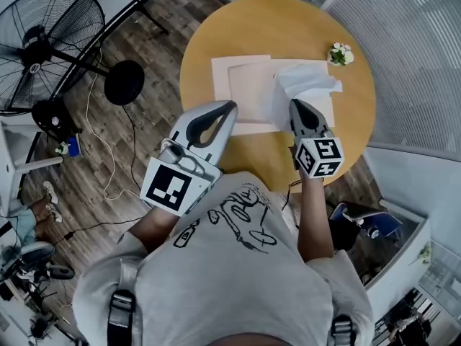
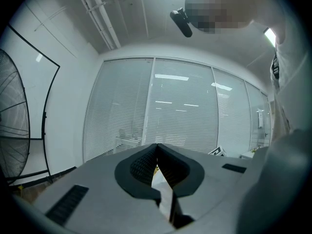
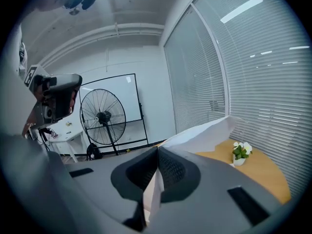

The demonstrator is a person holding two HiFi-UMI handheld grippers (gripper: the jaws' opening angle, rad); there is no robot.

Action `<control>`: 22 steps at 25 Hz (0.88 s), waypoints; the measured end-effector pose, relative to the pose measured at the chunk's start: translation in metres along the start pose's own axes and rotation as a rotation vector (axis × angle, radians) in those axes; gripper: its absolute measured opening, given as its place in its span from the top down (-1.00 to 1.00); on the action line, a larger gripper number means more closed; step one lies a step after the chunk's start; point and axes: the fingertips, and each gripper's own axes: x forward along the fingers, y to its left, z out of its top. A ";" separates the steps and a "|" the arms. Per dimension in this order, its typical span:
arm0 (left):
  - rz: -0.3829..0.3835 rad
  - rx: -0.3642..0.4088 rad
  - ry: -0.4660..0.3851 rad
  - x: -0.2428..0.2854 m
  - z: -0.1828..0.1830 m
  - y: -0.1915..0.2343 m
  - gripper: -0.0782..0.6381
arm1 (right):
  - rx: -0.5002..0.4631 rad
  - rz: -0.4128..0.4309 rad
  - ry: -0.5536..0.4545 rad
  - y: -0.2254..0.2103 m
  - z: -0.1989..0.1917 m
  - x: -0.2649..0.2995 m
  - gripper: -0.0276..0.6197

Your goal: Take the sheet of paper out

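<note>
The round wooden table [image 1: 216,42] carries a flat white envelope [image 1: 245,85]. The sheet of paper [image 1: 306,81] stands crumpled above the envelope's right part, raised off it. The right gripper [image 1: 296,104] pinches the sheet's near edge. The left gripper [image 1: 230,107], jaws pressed together, hangs over the envelope's near-left corner.

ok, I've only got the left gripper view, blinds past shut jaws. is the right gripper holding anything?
Observer: Yes, the right gripper is shut on a crumpled white sheet of paper above the round wooden table.
Operator: what's on the table?
Observer: A flat pale folder below the sheet, and a small pot of white flowers at the far edge.
Operator: where's my left gripper?
Observer: The left gripper hangs over the folder's near left edge.
</note>
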 end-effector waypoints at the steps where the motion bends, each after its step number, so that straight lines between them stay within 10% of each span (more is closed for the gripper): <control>1: 0.004 -0.001 0.001 0.001 -0.001 0.000 0.72 | -0.008 -0.002 -0.008 0.001 0.005 -0.005 0.88; 22: 0.000 0.027 0.034 0.004 0.000 -0.009 0.72 | -0.177 -0.030 -0.144 0.043 0.097 -0.081 0.88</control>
